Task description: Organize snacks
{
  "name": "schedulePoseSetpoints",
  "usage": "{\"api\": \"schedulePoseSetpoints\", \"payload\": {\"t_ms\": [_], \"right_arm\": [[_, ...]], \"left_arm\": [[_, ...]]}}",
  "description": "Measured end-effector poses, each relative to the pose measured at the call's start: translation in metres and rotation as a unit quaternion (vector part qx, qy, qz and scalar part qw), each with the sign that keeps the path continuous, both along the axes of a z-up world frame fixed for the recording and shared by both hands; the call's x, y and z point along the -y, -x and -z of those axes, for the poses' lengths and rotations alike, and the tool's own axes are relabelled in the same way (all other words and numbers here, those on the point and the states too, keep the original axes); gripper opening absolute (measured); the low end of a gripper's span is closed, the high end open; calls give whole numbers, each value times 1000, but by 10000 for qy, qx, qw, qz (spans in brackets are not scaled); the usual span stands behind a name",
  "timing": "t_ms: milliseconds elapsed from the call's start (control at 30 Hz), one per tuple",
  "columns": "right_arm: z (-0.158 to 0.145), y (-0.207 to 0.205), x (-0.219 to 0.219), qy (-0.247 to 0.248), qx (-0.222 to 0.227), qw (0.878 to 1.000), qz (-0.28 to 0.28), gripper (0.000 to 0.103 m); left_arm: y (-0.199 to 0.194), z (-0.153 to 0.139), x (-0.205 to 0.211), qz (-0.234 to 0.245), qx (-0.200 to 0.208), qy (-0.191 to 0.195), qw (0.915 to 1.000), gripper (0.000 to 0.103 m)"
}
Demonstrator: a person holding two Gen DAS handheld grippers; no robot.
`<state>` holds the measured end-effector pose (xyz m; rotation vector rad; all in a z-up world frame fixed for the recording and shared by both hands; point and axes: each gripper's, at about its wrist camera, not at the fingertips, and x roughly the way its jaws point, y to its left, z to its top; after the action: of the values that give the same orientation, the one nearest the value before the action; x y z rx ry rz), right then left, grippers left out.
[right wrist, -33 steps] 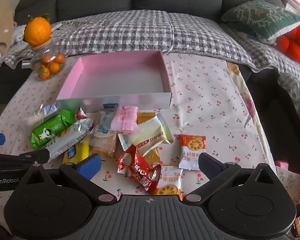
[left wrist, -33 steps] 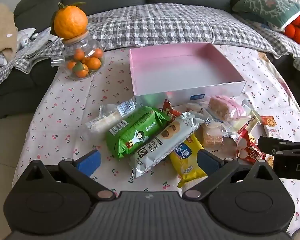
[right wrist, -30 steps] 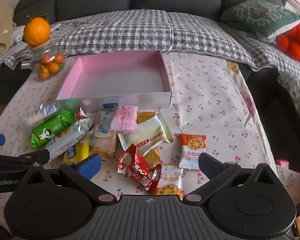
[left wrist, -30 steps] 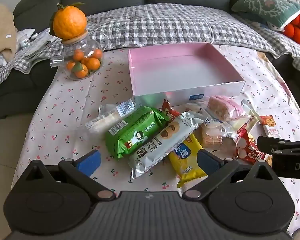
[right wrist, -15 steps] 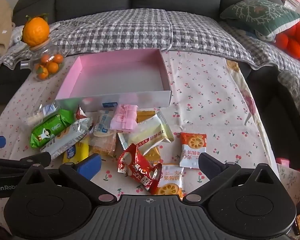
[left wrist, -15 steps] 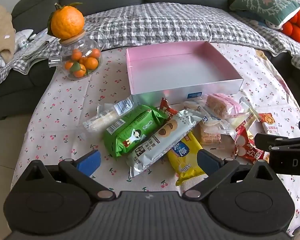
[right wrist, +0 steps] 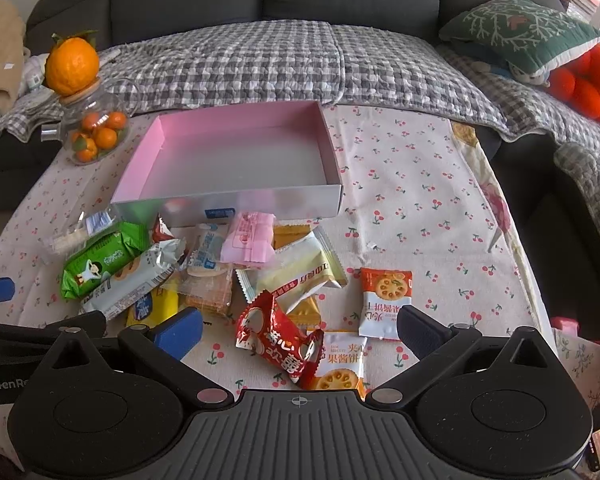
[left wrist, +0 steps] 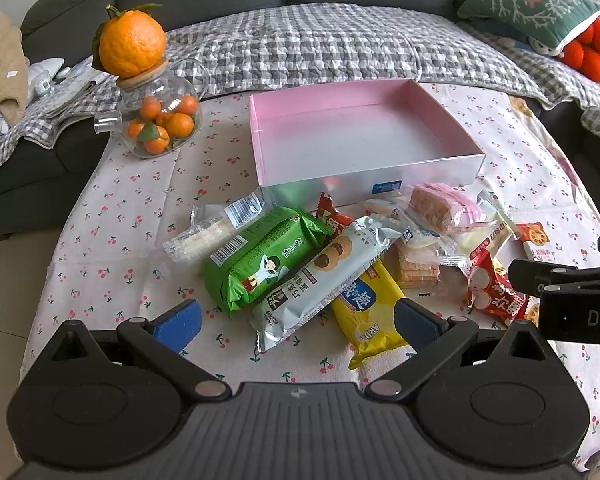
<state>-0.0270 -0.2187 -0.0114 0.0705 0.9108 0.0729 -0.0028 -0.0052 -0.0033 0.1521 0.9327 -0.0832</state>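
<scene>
An empty pink box (left wrist: 360, 136) (right wrist: 240, 156) stands on the cherry-print tablecloth. In front of it lies a heap of wrapped snacks: a green pack (left wrist: 260, 256) (right wrist: 100, 260), a silver cookie pack (left wrist: 324, 276), a yellow pack (left wrist: 368, 312), a pink wafer pack (right wrist: 248, 240), a cream pack (right wrist: 300, 272), a red pack (right wrist: 280, 340) (left wrist: 492, 288) and two white-and-orange biscuit packs (right wrist: 384, 300). My left gripper (left wrist: 296, 322) is open, hovering just short of the silver and yellow packs. My right gripper (right wrist: 298, 330) is open too, low over the red pack. Neither holds anything.
A glass teapot of small oranges (left wrist: 156, 116) with a big orange on its lid stands at the table's left back. Behind the table is a sofa with a checked blanket (left wrist: 320, 44) and a green cushion (right wrist: 520, 32). Bare cloth lies right of the box (right wrist: 412, 184).
Both grippers have drifted slightly; the left view shifted a little so the snacks sit marginally further left. Nothing was picked up or moved.
</scene>
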Motion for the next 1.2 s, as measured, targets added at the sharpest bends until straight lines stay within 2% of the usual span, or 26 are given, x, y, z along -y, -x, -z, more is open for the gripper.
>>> {"api": "schedulePoseSetpoints", "payload": {"t_ms": [1200], "right_arm": [[0,-1,0,-18,-29,10000,40,103]], "left_arm": [[1,2,0,37,-114,39,9999,103]]}}
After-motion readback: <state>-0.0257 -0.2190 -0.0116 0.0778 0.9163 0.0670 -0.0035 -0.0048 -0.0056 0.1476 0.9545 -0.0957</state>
